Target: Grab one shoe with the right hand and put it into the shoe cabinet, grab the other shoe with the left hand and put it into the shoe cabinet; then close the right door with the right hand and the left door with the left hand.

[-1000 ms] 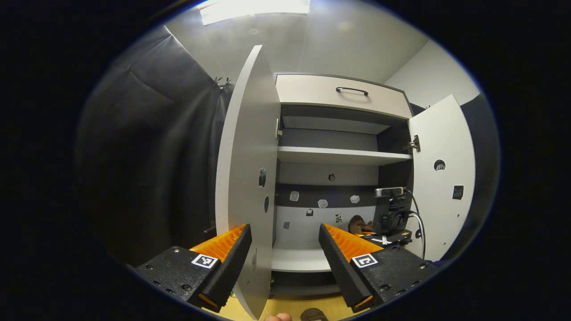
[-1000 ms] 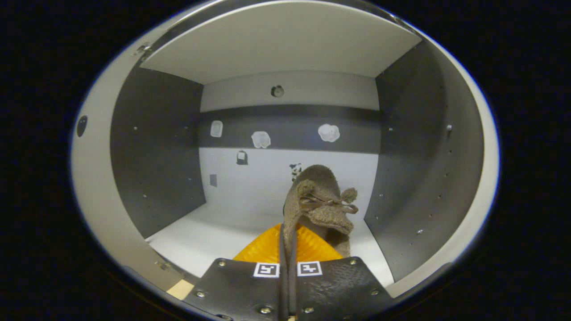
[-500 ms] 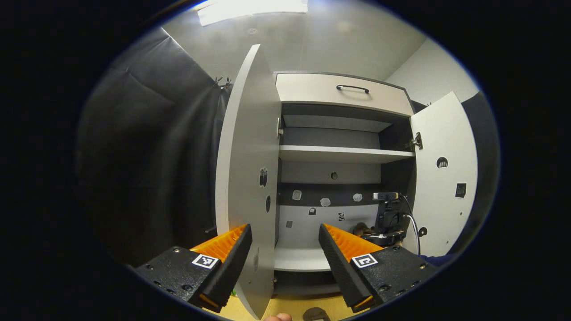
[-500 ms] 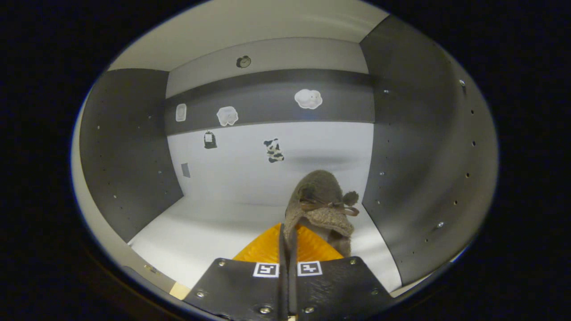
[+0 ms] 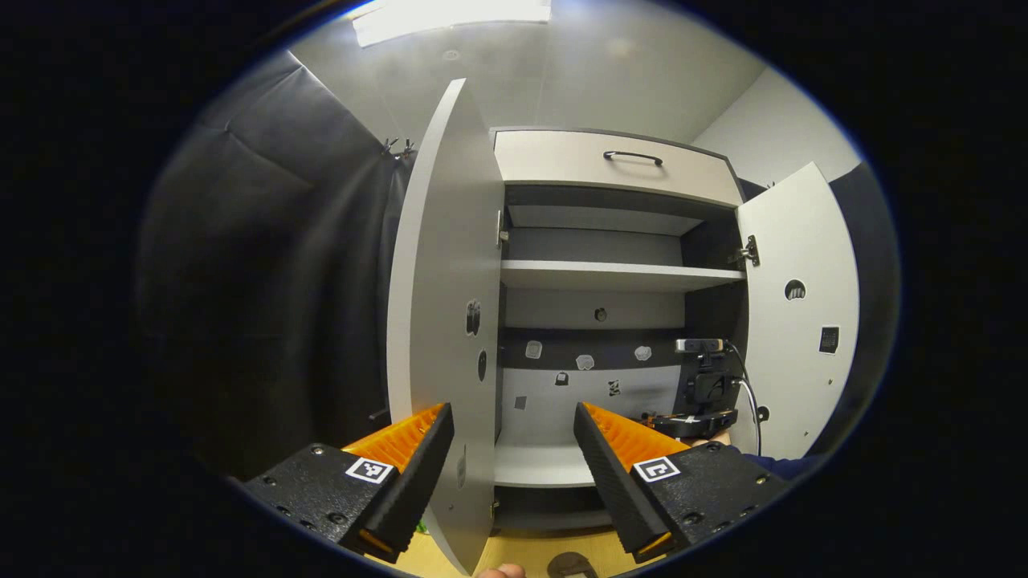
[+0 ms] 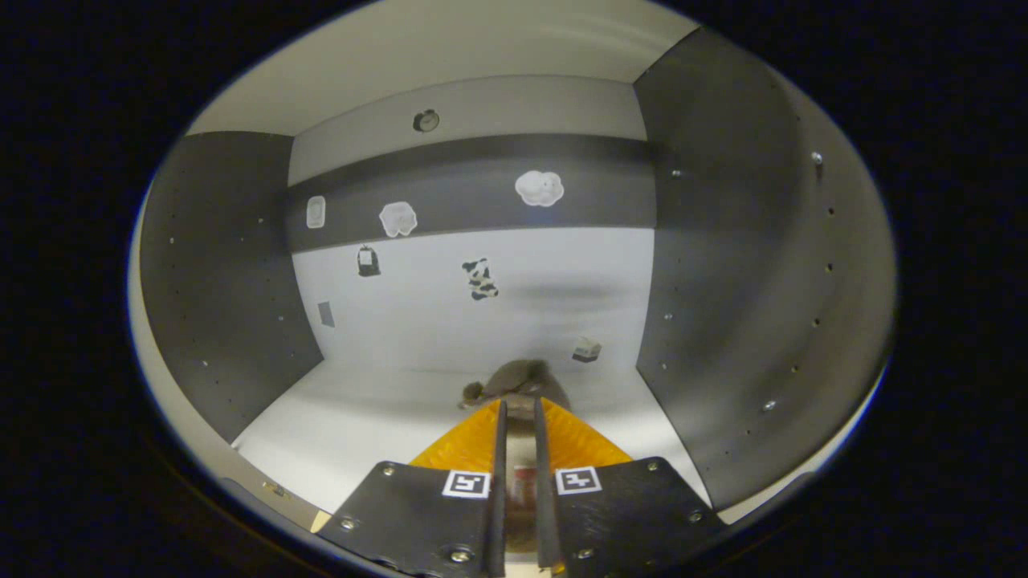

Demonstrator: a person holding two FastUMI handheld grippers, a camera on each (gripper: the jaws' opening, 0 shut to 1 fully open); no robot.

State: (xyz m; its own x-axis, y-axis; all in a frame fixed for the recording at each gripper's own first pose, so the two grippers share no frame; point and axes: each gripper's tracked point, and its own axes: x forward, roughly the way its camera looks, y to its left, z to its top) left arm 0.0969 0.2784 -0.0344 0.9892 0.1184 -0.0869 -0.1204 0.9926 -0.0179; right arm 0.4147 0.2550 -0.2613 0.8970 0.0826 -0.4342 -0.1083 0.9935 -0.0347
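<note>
in the right gripper view the right gripper (image 6: 516, 417) sits inside the shoe cabinet (image 6: 723, 241), its fingers slightly parted with a narrow gap, and the brown shoe (image 6: 514, 381) lies low on the white shelf (image 6: 337, 417) between the fingertips; whether they press on it is unclear. the left gripper (image 5: 514, 425) hangs wide open and empty outside, facing the left door (image 5: 442, 281) and right door (image 5: 795, 321), both open.

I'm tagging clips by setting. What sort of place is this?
Probably a staged recording booth, not a lived-in home: a shoe cabinet stands with both doors open against a black cloth wall, under a ceiling light panel. A brown shoe lies on the bottom shelf.
</note>
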